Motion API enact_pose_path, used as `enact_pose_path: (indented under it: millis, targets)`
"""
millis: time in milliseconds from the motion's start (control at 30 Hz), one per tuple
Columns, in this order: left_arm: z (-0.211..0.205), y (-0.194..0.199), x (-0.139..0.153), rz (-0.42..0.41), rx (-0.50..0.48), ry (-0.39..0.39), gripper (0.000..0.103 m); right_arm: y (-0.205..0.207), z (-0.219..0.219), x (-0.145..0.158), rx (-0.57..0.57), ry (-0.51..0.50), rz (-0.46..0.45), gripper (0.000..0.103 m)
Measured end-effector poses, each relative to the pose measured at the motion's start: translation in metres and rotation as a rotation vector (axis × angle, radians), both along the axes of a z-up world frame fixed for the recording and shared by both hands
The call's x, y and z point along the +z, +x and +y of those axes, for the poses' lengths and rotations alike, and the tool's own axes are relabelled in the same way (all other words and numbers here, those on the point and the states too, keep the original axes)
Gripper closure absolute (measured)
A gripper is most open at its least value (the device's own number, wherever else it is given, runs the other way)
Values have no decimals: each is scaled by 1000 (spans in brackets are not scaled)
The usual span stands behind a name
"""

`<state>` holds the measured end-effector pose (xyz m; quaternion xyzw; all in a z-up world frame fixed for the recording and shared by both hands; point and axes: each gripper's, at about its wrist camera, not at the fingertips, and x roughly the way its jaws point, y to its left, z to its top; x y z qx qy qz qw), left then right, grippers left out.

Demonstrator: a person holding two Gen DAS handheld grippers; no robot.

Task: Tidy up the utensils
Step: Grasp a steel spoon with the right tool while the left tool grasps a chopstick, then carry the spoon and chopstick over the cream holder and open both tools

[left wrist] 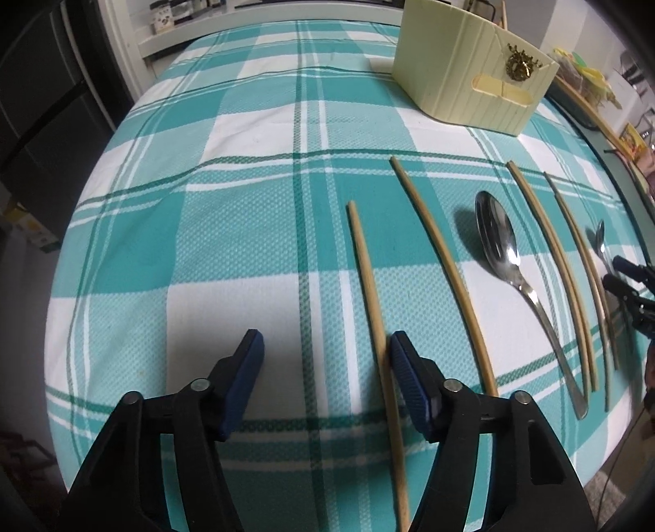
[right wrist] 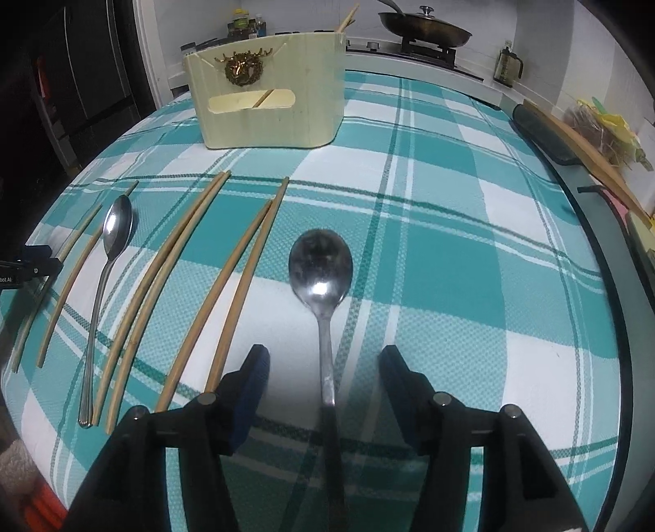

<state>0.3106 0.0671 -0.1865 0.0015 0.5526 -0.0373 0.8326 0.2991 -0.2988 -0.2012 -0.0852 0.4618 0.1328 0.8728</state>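
Left tongs spread wide, holding nothing; a chopstick lies on the checked surface w/ its shaft against the right pad's inner edge. Right tongs also spread wide, empty, straddling a spoon handle. Only right view shows the holder front-on w/ a stick inside, plus pan behind.
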Motion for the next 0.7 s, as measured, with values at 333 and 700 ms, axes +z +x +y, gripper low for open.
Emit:
enact_pose_path:
  millis: [333, 700]
  targets:
    - [-21, 18, 2, -53, -39, -2, 96, 36, 13, -1, 7, 31, -73, 53]
    - [6, -14, 58, -277, 49, -200, 99, 5, -2, 47, 3, 201, -157, 67]
